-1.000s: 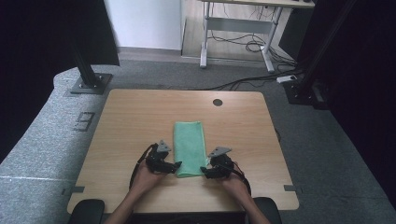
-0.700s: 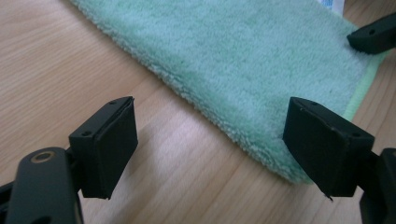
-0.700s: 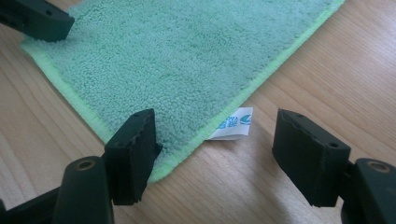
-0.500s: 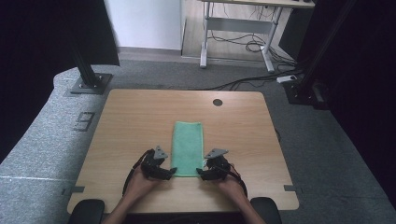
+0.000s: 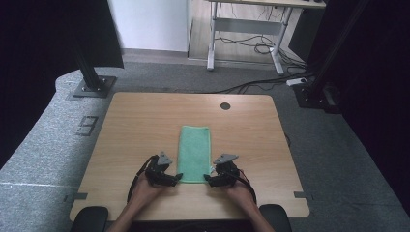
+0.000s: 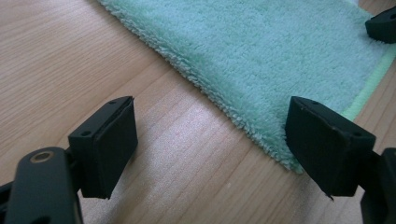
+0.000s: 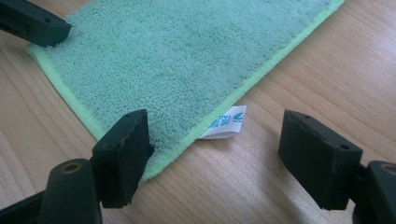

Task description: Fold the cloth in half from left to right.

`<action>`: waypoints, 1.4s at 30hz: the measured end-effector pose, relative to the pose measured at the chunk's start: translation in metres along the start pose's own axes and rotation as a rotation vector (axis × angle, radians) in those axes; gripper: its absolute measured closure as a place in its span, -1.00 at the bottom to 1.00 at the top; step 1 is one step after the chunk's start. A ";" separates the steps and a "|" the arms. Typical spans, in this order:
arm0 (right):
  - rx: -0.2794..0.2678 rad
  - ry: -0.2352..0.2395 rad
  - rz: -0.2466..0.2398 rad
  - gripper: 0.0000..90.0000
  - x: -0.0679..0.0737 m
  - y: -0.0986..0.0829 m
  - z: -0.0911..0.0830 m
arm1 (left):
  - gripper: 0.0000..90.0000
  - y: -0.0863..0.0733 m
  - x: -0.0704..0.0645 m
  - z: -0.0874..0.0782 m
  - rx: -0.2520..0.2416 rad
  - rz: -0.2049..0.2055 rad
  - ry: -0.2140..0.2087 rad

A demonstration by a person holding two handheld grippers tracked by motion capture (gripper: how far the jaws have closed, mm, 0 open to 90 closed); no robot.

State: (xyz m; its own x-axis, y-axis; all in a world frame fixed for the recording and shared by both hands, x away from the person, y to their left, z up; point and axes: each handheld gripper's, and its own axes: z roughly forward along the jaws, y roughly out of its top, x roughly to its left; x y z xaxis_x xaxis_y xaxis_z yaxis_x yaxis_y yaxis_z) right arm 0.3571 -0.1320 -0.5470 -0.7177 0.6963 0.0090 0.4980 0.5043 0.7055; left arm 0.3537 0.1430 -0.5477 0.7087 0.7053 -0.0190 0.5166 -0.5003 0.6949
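Note:
A green folded towel point(image 5: 194, 153) lies lengthwise in the middle of the wooden table point(image 5: 130, 121). My left gripper point(image 5: 177, 178) rests at the towel's near left corner, jaws open, one jaw over the towel's corner point(image 6: 299, 158). My right gripper point(image 5: 207, 179) sits at the near right corner, open too, straddling the towel's hemmed edge point(image 7: 205, 126) beside a small white label point(image 7: 226, 122). Nothing is clamped in either one. In the right gripper view the left gripper's jaw tip lies at the towel's far corner.
A round cable hole point(image 5: 225, 106) is in the table's far edge. Bare wood lies left and right of the towel. Beyond the table stand black stand bases point(image 5: 94, 86), a desk frame point(image 5: 246, 34) and floor cables point(image 5: 261, 82).
Both grippers have slid toward me along the towel's sides and closed in on its near corners. The towel has not moved.

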 end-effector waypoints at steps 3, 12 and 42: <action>0.002 -0.002 -0.005 -0.45 0.001 0.001 0.000 | -0.62 0.000 0.000 0.000 -0.001 -0.002 -0.006; -0.023 0.007 0.002 -0.58 -0.007 0.004 -0.013 | -0.66 0.008 -0.001 -0.015 -0.052 -0.002 -0.058; 0.021 -0.127 0.092 -1.00 -0.061 -0.020 -0.035 | -0.94 -0.016 0.051 -0.037 0.001 -0.101 0.050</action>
State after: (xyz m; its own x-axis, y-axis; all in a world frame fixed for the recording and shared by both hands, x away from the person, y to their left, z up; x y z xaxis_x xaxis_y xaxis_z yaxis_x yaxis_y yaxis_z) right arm 0.3737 -0.2030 -0.5369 -0.6020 0.7983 -0.0175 0.5698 0.4448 0.6910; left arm 0.3636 0.2058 -0.5329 0.6283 0.7762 -0.0527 0.5844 -0.4262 0.6905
